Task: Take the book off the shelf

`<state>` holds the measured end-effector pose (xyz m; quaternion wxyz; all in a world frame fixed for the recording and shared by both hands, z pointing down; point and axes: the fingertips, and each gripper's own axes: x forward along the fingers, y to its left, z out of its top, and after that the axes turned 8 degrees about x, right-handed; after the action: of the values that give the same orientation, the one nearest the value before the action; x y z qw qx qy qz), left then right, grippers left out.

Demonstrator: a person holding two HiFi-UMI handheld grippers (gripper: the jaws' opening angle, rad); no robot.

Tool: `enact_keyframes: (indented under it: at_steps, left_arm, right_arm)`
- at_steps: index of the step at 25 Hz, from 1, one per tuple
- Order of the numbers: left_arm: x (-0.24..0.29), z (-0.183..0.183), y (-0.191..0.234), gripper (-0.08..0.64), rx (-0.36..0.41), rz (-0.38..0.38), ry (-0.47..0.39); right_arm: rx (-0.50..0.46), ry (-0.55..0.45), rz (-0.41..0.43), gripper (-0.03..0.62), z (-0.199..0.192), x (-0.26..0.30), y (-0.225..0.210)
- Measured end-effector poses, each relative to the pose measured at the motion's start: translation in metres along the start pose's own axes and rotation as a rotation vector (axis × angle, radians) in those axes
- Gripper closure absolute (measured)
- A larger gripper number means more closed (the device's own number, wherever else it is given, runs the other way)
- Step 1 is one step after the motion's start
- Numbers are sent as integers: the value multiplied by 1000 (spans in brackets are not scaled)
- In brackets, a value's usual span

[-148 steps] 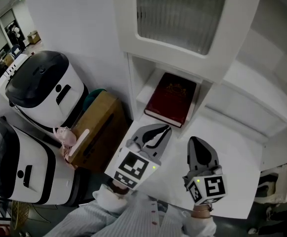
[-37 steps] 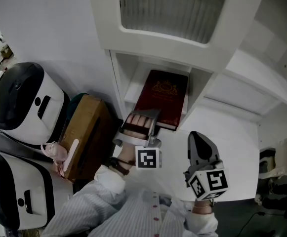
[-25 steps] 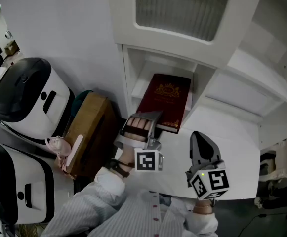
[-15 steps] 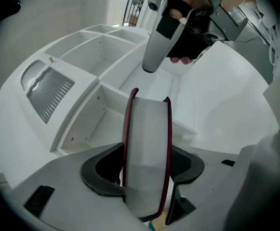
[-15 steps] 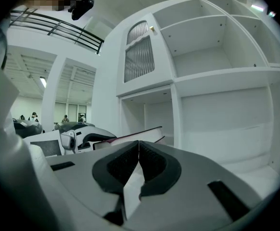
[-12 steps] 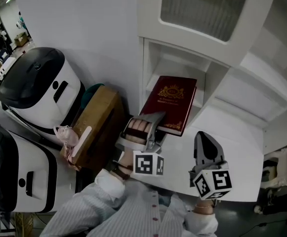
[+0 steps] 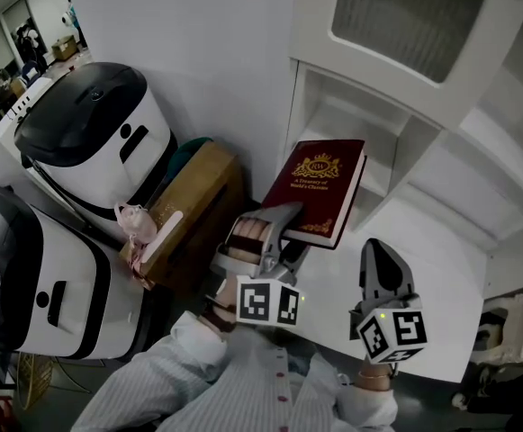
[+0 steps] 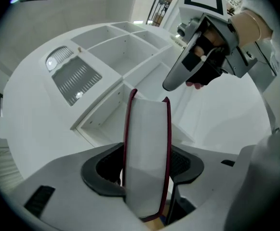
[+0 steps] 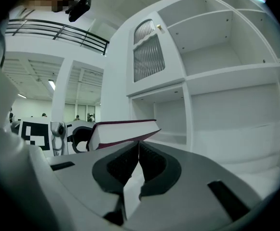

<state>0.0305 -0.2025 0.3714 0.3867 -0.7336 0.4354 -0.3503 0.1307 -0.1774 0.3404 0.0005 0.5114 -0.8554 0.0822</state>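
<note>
A dark red book (image 7: 320, 192) with a gold crest sticks out in front of the low compartment of the white shelf unit (image 7: 333, 115), tilted and off the shelf board. My left gripper (image 7: 284, 219) is shut on the book's near edge. In the left gripper view the book's white page block (image 8: 147, 153) stands between the pads. My right gripper (image 7: 375, 259) hovers over the white tabletop (image 7: 432, 268) to the right of the book, jaws shut with nothing in them. In the right gripper view the book (image 9: 123, 133) floats at left, in front of the shelf.
Two black-and-white machines (image 7: 90, 142) (image 7: 27, 286) stand at the left. Between them and the shelf sits a brown cardboard box (image 7: 193, 205) with a pink object (image 7: 135, 223) beside it. The cabinet door with ribbed glass (image 7: 405, 16) hangs above the compartment.
The left gripper has drawn the book out of the compartment towards me, so it now hangs clear of the shelf board. The right gripper has stayed shut and kept its place.
</note>
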Motion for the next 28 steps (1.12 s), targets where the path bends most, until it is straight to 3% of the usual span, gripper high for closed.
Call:
enact_keyframes:
  at_steps: [7,15,28]
  left_arm:
    - [-21,-11,-6,327,-173,-14,70]
    - [-38,-33,-22,328,-316,-16,142]
    - [-45,-37,-41,330,-617,-94,95]
  right_arm:
    - [0,31,80,578,-1,4,4]
    - [9,70,149,578,-15,10,12]
    - [22,115,143,578,-34,8,7]
